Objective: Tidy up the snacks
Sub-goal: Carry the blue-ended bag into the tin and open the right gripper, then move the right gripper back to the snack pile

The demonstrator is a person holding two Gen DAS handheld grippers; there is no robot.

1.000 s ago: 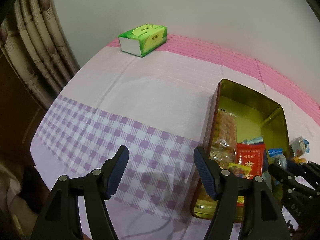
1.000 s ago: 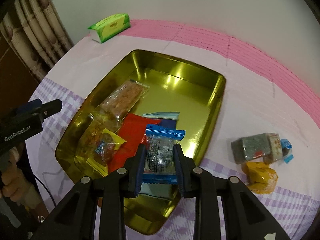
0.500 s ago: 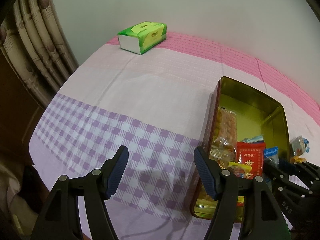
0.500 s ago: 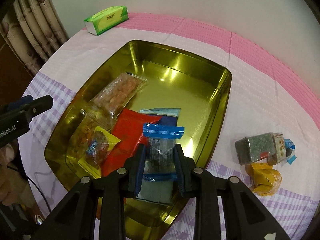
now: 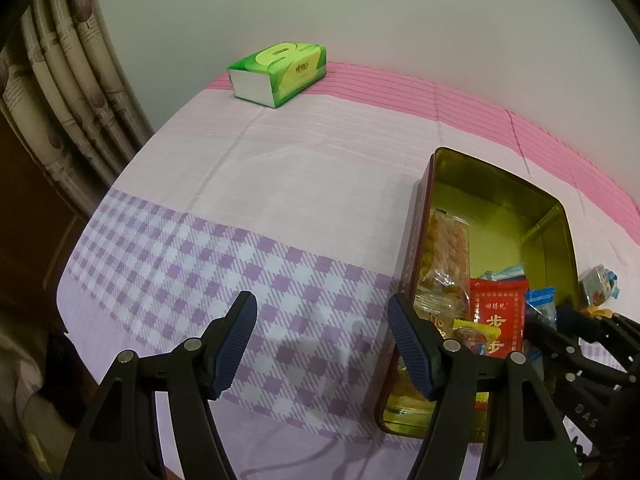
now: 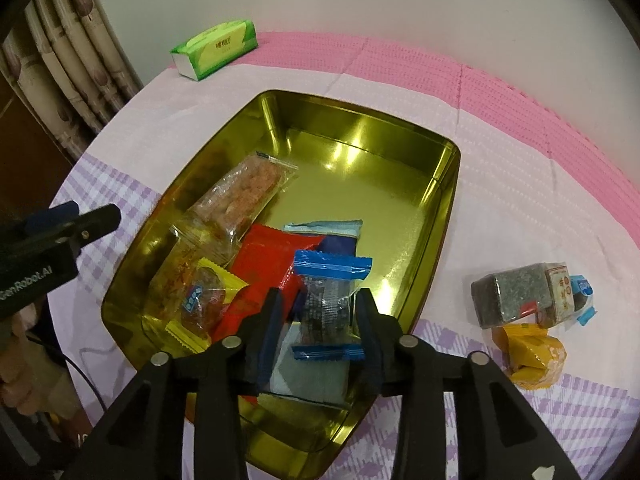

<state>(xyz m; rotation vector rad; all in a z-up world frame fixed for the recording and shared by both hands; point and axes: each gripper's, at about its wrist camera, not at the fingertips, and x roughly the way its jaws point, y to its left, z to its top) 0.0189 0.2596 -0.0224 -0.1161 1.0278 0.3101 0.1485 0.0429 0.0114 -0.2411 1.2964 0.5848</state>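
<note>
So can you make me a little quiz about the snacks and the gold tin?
1. True or false: the blue-ended snack packet sits between the fingers of the right hand-held gripper, above the gold tin.
2. Which lies outside the tin on the cloth? A) red packet B) yellow-wrapped snack C) long clear-wrapped bar
3. What green thing sits by the wall?

Key: 1 true; its jaws have just been opening around the packet. 2 B. 3 the green tissue pack.

Gold tin [image 6: 448,184], purple-checked pink cloth [image 5: 208,256], seemingly blue-ended clear wrapper [image 6: 330,300].
</note>
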